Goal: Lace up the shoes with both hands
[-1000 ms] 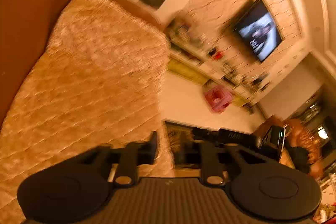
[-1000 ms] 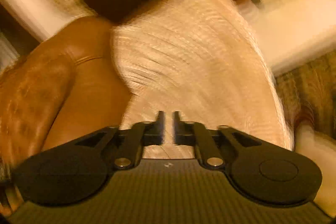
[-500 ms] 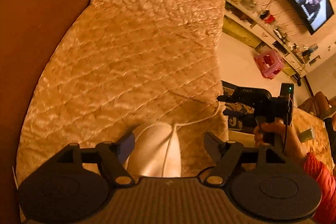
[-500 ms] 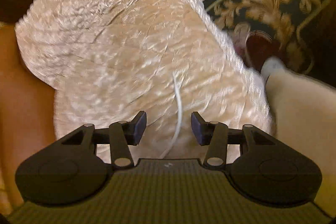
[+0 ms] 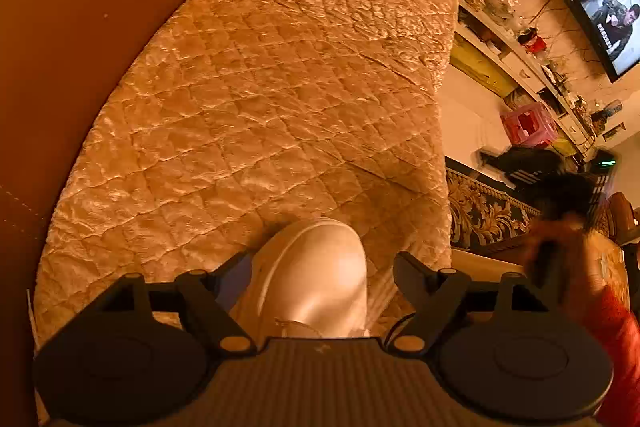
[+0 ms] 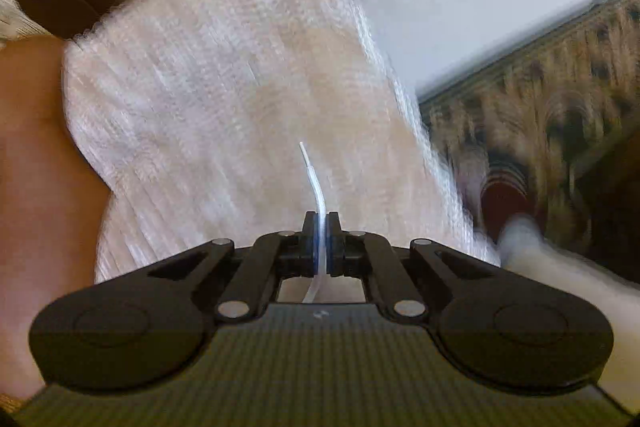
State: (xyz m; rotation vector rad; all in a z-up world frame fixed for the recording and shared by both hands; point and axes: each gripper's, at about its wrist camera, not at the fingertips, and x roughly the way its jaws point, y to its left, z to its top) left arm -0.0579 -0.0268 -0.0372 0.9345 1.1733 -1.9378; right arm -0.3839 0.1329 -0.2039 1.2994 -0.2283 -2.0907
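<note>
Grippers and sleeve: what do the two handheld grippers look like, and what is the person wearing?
Both the left gripper and the right gripper are black, with ribbed bodies, round side discs and silver pivot pins. The right's pads look blue. A red sleeve shows in the left wrist view, blurred.

Ahead of the claw a quilted golden cover (image 5: 256, 99) spreads over a brown sofa (image 5: 80, 27). Off to the claw's right a pink plastic stool (image 5: 529, 123) stands on the floor below a cluttered shelf (image 5: 520, 55), and a wall television (image 5: 608, 15) is switched on above it. Nearer on that side lies a patterned dark carpet (image 5: 480, 211).
</note>
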